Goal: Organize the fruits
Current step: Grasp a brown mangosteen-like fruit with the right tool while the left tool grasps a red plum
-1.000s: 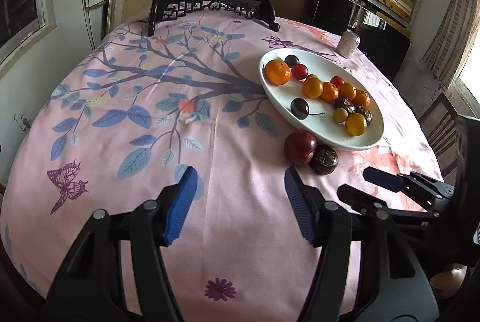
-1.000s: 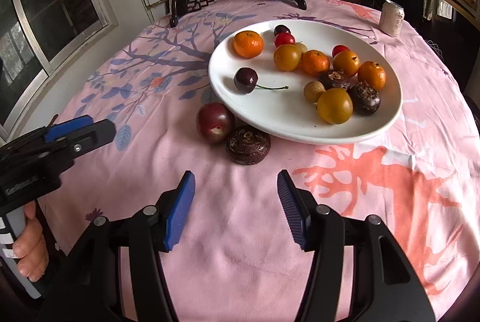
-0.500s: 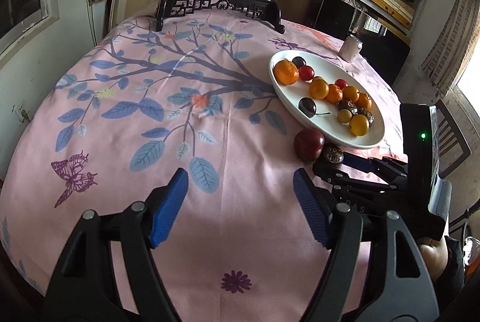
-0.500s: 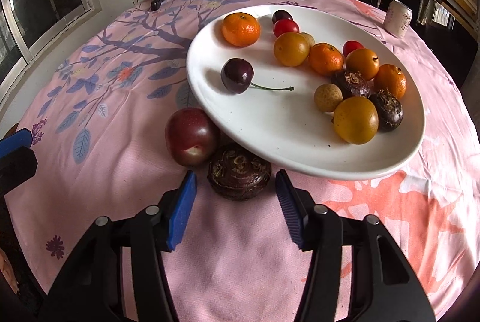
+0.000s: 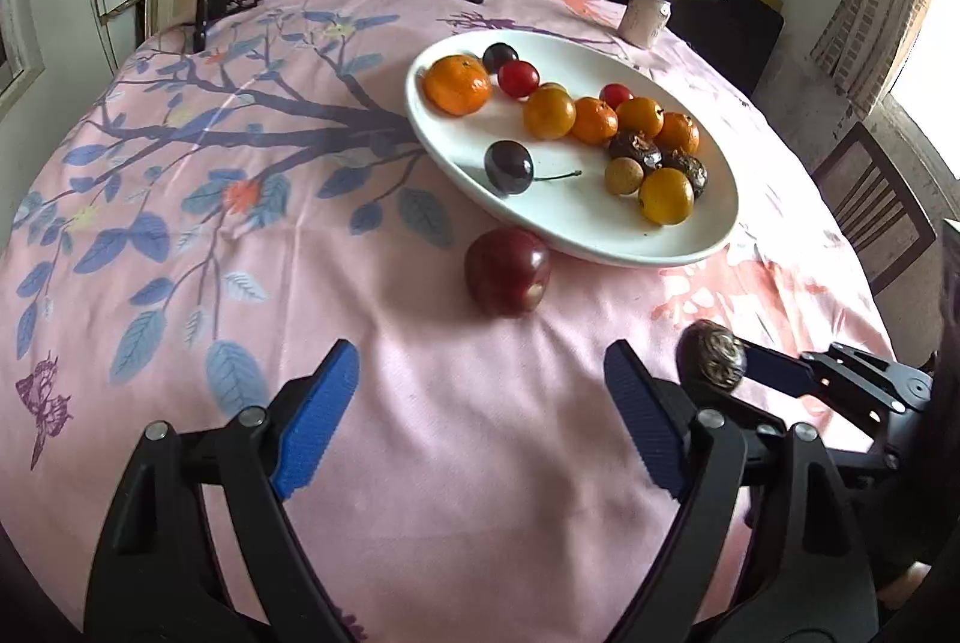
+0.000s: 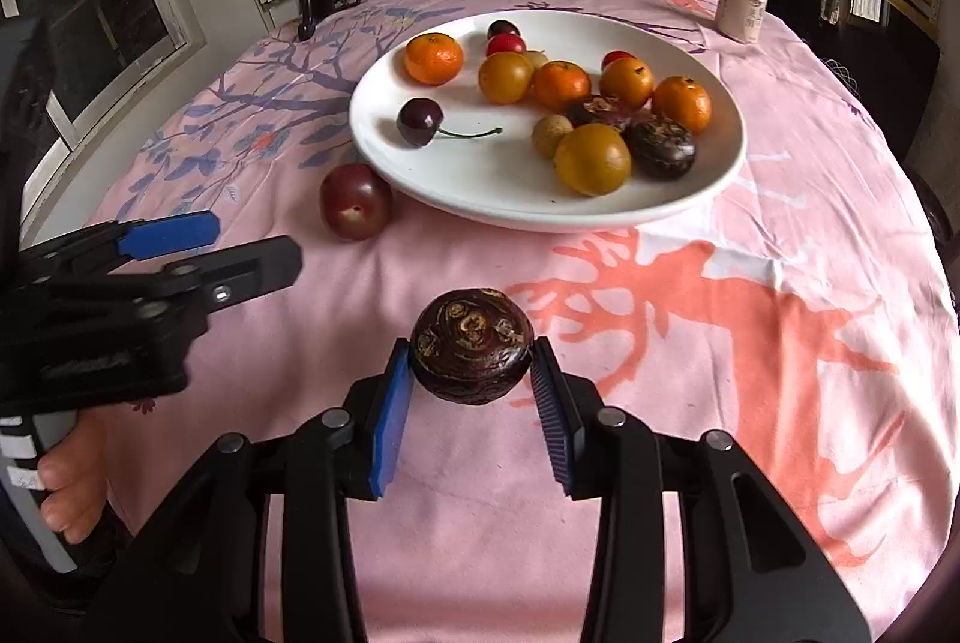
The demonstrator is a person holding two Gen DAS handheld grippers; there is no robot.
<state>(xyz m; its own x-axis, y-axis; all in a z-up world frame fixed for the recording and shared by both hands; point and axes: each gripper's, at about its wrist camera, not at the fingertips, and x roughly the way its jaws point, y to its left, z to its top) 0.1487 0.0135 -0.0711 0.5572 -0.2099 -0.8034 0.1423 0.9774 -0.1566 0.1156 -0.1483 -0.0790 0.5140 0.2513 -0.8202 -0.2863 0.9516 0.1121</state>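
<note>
Fruit fills the white plate [image 6: 690, 205] in the upper middle of the right view: oranges [image 6: 433, 58], a cherry [image 6: 419, 122] with its stem, small red ones and dark brown ones. A red plum [image 6: 355, 201] sits on the pink cloth [image 6: 750, 343], just beside the plate's lower left rim. The right claw [image 6: 471, 373] is clenched on a brown nut [image 6: 471, 344] low in the middle, well apart from the plate. The left claw [image 5: 480, 403] hangs wide apart with nothing in it. A can [image 6: 742, 7] stands at the upper right.

dark chestnut-like fruit [image 6: 471, 345], red plum [image 6: 355, 201] nr plate [image 6: 498, 187]
</note>
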